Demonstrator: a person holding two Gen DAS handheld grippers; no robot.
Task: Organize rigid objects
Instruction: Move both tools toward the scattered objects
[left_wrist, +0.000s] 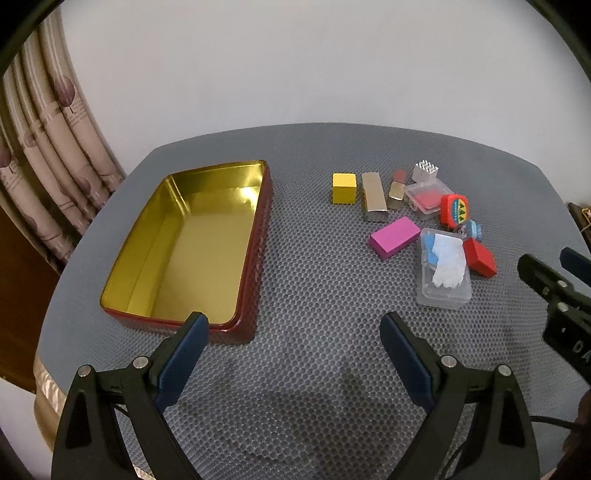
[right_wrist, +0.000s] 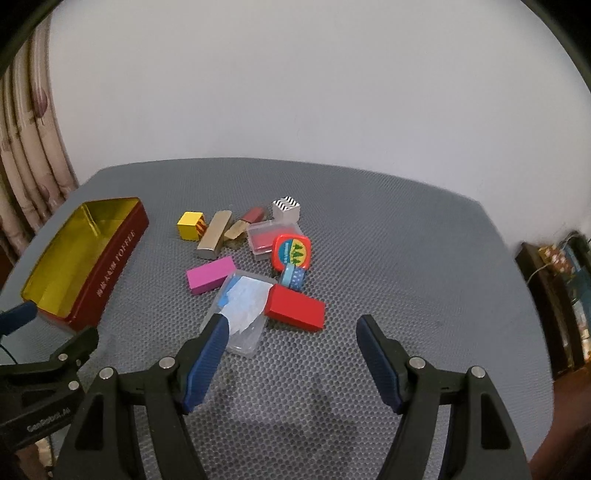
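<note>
An open red tin with a gold inside lies empty on the grey mat; it also shows in the right wrist view. Right of it lies a loose pile: yellow cube, gold bar, pink block, red block, clear plastic box with white and blue contents, and a red round-cornered piece. My left gripper is open and empty near the tin's front corner. My right gripper is open and empty, just in front of the red block and clear box.
A patterned curtain hangs at the left. The mat's edge drops off at left and front. A black-and-white zigzag cube and a small clear case with a red insert sit at the back of the pile. Dark furniture stands at right.
</note>
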